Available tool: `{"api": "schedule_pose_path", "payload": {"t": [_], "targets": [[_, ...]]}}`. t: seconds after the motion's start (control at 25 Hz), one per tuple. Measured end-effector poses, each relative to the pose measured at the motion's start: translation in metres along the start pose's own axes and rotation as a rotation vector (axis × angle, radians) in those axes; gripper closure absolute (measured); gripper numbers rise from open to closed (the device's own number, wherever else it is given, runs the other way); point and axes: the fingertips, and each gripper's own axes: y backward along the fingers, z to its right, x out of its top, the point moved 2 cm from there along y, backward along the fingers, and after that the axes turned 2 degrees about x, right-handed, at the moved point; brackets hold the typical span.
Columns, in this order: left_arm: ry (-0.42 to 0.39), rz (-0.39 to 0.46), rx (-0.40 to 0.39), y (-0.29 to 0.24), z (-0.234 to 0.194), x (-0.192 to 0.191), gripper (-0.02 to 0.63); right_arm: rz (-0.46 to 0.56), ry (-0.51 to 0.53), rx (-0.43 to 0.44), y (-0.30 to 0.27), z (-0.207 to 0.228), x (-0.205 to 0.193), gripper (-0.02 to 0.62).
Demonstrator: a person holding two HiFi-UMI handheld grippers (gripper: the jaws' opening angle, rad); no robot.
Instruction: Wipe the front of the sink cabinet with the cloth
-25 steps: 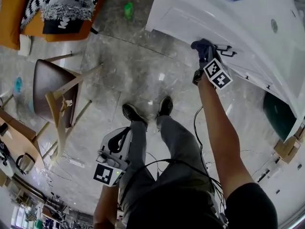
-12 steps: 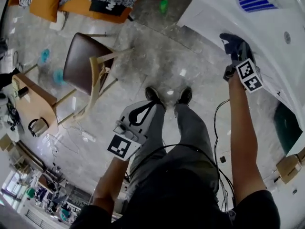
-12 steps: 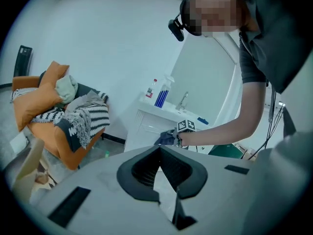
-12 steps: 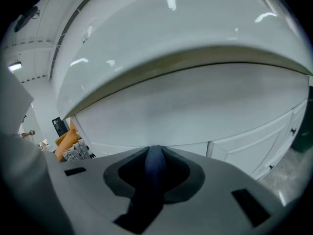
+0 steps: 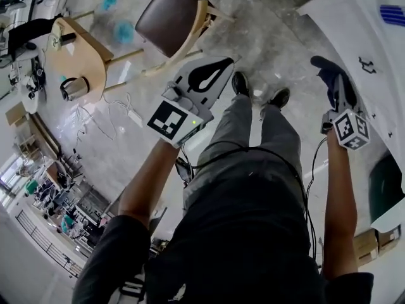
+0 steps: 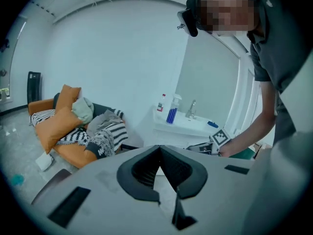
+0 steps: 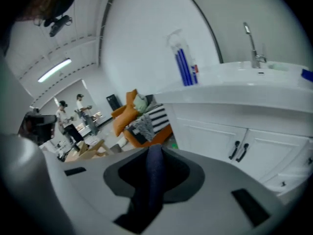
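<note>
right gripper (image 7: 155,151): your jaws are closed on the cloth (image 7: 149,190). it is a dark blue fold pinched between them, running from the tips back down toward the camera.

position, head view: your right gripper (image 5: 335,81) is out ahead of your right arm, low beside the white sink cabinet (image 5: 373,49). the cloth (image 5: 324,68) shows as a dark bunch at the tip, over the grey floor (image 5: 266,37) just off the cabinet's edge.

right gripper view: the cabinet front (image 7: 220,141) sits ahead and to the right of the jaws. two dark door handles (image 7: 238,151) are side by side at the door seam. the cloth is apart from the door panels, not pressed on them. a tap (image 7: 252,45) and a clear bottle with blue stripes (image 7: 183,62) stand on top.

left gripper (image 6: 159,150): jaw tips meet, nothing held between them. in the head view your left gripper (image 5: 229,62) is raised over your left leg, well apart from the cabinet, pointing toward a brown-seated chair (image 5: 171,18).

left gripper view: an orange sofa (image 6: 58,126) with striped throws stands left of the cabinet (image 6: 181,131).
</note>
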Motion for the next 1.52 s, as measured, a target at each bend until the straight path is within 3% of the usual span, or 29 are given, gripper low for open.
{"api": "schedule_pose_path", "payload": {"t": [0.16,0.4,0.56,0.68,0.84,0.96,1.04,1.32,1.52], "targets": [[0.001,0.062,0.022,0.026,0.008,0.020,0.601,0.044,0.153,0.207,0.040,-0.096,0.037,0.518],[-0.037,0.178,0.060,0.057,0.033,0.058,0.601,0.211,0.318,0.469,0.114,-0.203,0.127,0.518],[-0.065,0.251,0.088,0.082,0.050,0.082,0.601,0.332,0.458,0.551,0.168,-0.255,0.177,0.520],[-0.072,0.281,0.099,0.106,0.064,0.090,0.601,0.400,0.502,0.582,0.208,-0.284,0.195,0.520],[-0.058,0.257,0.091,0.115,0.075,0.078,0.601,0.482,0.574,0.569,0.239,-0.303,0.204,0.520],[-0.093,0.235,0.014,0.102,0.078,0.052,0.601,0.567,0.594,0.494,0.247,-0.298,0.184,0.520],[-0.105,0.232,-0.023,0.095,0.091,0.047,0.601,0.565,0.572,0.473,0.251,-0.288,0.173,0.520],[-0.215,0.230,-0.186,0.047,0.129,0.093,0.601,0.550,0.527,0.324,0.261,-0.234,0.177,0.520],[-0.172,0.227,-0.254,0.057,0.198,0.113,0.601,0.548,0.490,0.285,0.319,-0.219,0.190,0.520]]}}
